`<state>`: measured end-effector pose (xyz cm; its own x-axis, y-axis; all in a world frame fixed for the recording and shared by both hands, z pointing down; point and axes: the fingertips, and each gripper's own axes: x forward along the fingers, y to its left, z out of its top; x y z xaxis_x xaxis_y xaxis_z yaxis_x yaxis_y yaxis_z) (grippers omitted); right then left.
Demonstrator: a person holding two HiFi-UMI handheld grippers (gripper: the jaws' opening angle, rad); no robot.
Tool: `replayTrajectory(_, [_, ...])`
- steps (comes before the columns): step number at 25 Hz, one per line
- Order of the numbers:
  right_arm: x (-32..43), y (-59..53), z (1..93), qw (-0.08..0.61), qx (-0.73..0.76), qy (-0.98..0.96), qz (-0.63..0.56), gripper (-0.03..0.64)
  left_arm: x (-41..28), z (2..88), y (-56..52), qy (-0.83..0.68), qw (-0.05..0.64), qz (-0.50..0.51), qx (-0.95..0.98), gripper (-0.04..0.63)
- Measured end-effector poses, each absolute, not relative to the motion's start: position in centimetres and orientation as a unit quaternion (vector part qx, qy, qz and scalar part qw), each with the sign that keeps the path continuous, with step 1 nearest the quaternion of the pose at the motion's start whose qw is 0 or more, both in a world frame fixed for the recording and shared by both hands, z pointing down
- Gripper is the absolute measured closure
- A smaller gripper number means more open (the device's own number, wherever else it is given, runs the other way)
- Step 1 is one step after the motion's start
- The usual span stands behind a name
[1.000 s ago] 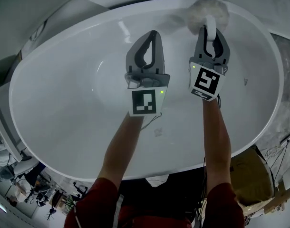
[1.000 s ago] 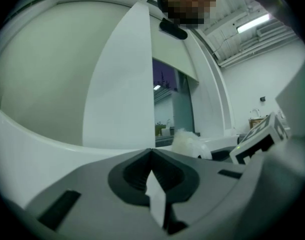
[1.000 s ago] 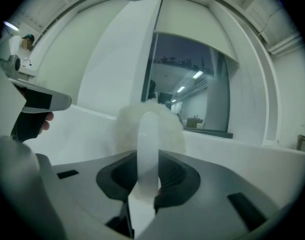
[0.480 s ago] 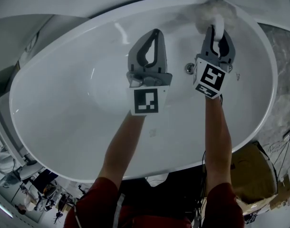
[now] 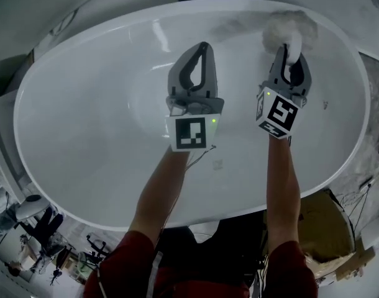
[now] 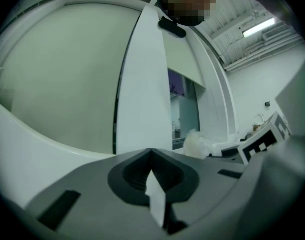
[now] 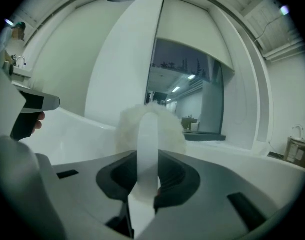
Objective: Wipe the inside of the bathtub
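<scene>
Brush with white fluff touches the far bathtub wall, its handle clamped in the right gripper; left gripper hangs pinched together.

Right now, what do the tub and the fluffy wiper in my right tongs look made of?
Bathtub: glossy white, likely acrylic or enamel; light streaks reflect off it. Wiper head: soft white fluff with fuzzy edges, maybe microfibre. Its handle, in the right tongs: smooth white, probably plastic.
</scene>
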<state>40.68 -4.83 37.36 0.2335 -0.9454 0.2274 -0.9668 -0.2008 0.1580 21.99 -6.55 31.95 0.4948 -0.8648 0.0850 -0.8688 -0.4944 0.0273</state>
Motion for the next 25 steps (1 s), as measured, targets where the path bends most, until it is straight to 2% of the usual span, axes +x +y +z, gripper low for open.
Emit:
replayTrajectory(10, [13.1,-7.6,34.2,0.11,0.715,-0.689,0.046,0.526,-4.1,28.1,-6.5,-0.572,0.019,0.042,0.819,0.58])
replayTrajectory(17, [-8.8,-9.3,36.6,0.109,0.651,-0.749,0.058,0.526,-23.9,29.3,-6.3,-0.629,0.018,0.06,0.775,0.58])
replayTrajectory(25, [-19.6,-11.0,39.8,0.129,0.599,-0.788,0.063,0.526,-32.7,31.8,-6.6,-0.664,0.03,0.069,0.744,0.58])
